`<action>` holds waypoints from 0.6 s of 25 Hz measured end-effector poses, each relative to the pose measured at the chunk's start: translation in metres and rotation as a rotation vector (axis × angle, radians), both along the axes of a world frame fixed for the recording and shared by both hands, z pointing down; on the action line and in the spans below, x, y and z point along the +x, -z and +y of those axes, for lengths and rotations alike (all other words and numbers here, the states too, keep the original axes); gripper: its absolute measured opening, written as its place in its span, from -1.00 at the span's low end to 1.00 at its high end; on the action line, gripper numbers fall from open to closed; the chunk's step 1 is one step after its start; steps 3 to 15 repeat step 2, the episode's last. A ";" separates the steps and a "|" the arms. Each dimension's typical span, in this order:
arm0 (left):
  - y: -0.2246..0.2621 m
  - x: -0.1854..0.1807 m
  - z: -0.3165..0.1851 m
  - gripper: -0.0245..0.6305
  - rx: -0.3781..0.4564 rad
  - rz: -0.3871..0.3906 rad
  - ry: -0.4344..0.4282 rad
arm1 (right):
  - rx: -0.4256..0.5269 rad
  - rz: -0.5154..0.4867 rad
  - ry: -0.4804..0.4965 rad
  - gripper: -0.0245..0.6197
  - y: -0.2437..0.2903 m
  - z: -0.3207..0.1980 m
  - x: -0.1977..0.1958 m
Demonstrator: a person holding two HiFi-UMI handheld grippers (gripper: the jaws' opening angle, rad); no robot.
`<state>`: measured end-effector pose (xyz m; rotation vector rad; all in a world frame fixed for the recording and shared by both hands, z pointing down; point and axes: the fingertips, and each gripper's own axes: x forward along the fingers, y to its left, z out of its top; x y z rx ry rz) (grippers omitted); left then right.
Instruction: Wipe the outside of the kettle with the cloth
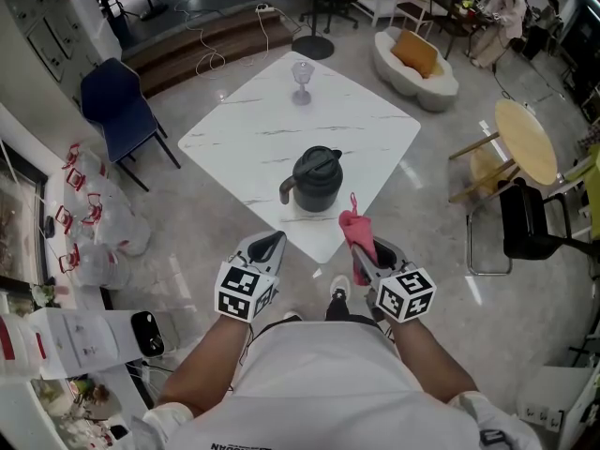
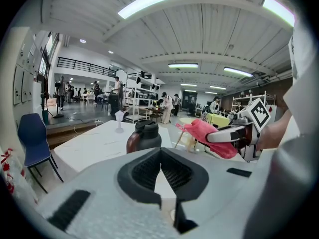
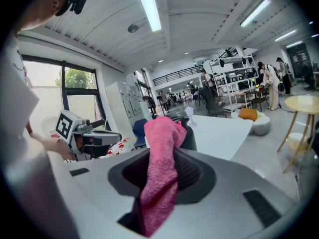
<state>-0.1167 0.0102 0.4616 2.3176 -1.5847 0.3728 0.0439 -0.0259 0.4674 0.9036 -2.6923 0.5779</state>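
On the white marble-look table (image 1: 246, 139), near the corner closest to the person, the dark kettle (image 1: 316, 181) stands upright with its lid on and its handle to the left; a clear stemmed glass (image 1: 302, 81) stands toward the far corner. Just short of that near corner, the right gripper (image 1: 362, 251) is clamped on the pink cloth (image 1: 354, 228), which sticks up from its jaws, not touching the kettle. Left gripper (image 1: 270, 244) alongside: jaws together, nothing between them.

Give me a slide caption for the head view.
Before wiping: right gripper clamps the pink cloth, left gripper shut and empty, dark kettle untouched on the white table.
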 end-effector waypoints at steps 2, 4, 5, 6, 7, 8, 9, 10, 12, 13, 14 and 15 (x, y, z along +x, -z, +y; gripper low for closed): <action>0.001 0.000 0.000 -0.90 0.002 0.000 -0.001 | 0.000 0.001 0.002 -0.54 0.001 0.001 0.000; 0.001 0.000 0.000 -0.90 0.002 0.000 -0.001 | 0.000 0.001 0.002 -0.54 0.001 0.001 0.000; 0.001 0.000 0.000 -0.90 0.002 0.000 -0.001 | 0.000 0.001 0.002 -0.54 0.001 0.001 0.000; 0.001 0.000 0.000 -0.90 0.002 0.000 -0.001 | 0.000 0.001 0.002 -0.54 0.001 0.001 0.000; 0.001 0.000 0.000 -0.90 0.002 0.000 -0.001 | 0.000 0.001 0.002 -0.54 0.001 0.001 0.000; 0.001 0.000 0.000 -0.90 0.002 0.000 -0.001 | 0.000 0.001 0.002 -0.54 0.001 0.001 0.000; 0.001 0.000 0.000 -0.90 0.002 0.000 -0.001 | 0.000 0.001 0.002 -0.54 0.001 0.001 0.000; 0.001 0.000 0.000 -0.90 0.002 0.000 -0.001 | 0.000 0.001 0.002 -0.54 0.001 0.001 0.000; 0.001 0.000 0.000 -0.90 0.002 0.000 -0.001 | 0.000 0.001 0.002 -0.54 0.001 0.001 0.000; 0.001 0.000 0.000 -0.90 0.002 0.000 -0.001 | 0.000 0.001 0.002 -0.54 0.001 0.001 0.000; 0.001 0.000 0.000 -0.90 0.002 0.000 -0.001 | 0.000 0.001 0.002 -0.54 0.001 0.001 0.000; 0.001 0.000 0.000 -0.90 0.002 0.000 -0.001 | 0.000 0.001 0.002 -0.54 0.001 0.001 0.000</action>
